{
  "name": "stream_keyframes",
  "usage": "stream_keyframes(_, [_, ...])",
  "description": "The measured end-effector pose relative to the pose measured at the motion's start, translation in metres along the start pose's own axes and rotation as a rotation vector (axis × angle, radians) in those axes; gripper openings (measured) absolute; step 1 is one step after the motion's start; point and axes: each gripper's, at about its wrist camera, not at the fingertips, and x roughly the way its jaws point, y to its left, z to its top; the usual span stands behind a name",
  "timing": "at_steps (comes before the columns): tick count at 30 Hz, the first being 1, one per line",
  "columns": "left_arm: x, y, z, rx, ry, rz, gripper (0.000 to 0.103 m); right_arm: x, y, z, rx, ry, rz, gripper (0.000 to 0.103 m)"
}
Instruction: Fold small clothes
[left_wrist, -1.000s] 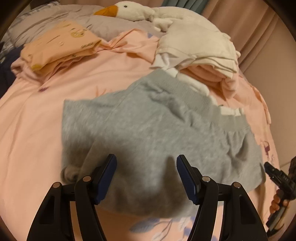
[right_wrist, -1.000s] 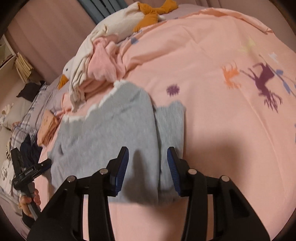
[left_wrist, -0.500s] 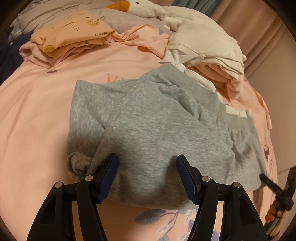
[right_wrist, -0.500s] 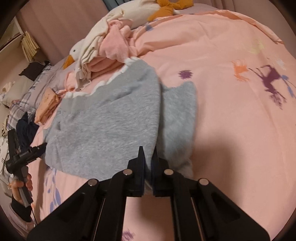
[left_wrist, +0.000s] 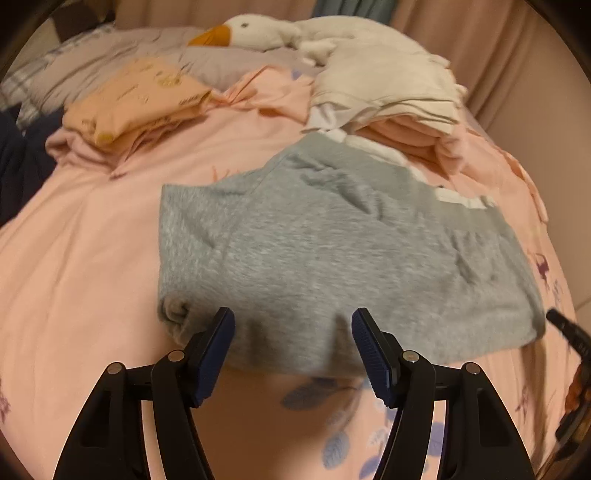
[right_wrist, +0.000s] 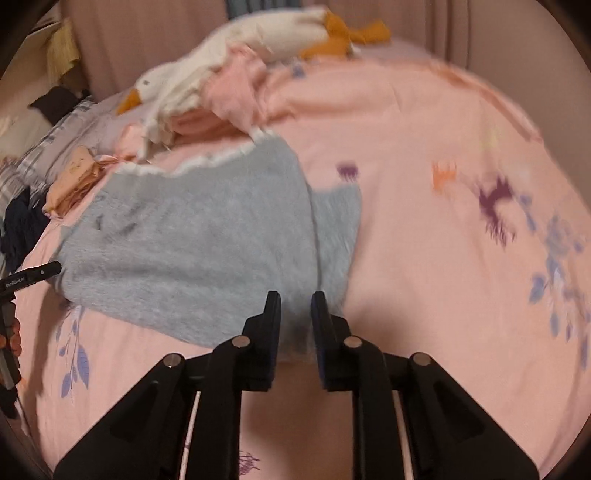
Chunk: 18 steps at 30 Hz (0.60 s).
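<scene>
A small grey garment (left_wrist: 332, 251) lies folded on the pink bedspread (left_wrist: 92, 258), its white-trimmed edge towards the clothes pile. My left gripper (left_wrist: 292, 317) hovers open over the garment's near edge with nothing between its pads. In the right wrist view the same grey garment (right_wrist: 192, 240) shows one layer laid over another. My right gripper (right_wrist: 295, 299) sits at its near edge, jaws opening with a narrow gap. The pads do not press the cloth.
A folded orange garment (left_wrist: 136, 99) rests at the back left. A loose pile of white and pink clothes (left_wrist: 388, 92) sits behind the grey one, next to a white goose plush (left_wrist: 258, 29). Dark clothing (left_wrist: 14, 162) lies at the left edge.
The right gripper closed at the grey garment's fold half a second ago and now its jaws have parted. Both grippers have drawn back a little; the garment lies flatter.
</scene>
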Motion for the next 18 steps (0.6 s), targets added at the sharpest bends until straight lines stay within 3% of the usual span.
stream_keyframes(3, [-0.002,-0.01,-0.002,0.034,-0.023,-0.017,0.066,-0.003,0.026,0.008,-0.043,-0.036,0.121,0.019])
stream_keyframes(7, [0.006,-0.026,0.003,0.067,-0.02,-0.043,0.066,0.016,0.074,0.018,-0.117,-0.019,0.217,0.019])
stream_keyframes(14, [0.03,-0.034,-0.007,0.112,0.044,-0.017,0.066,0.058,0.132,0.027,-0.157,0.003,0.286,0.015])
stream_keyframes(18, [0.028,-0.027,-0.015,0.12,0.033,-0.041,0.066,0.078,0.141,0.014,-0.188,0.093,0.268,0.016])
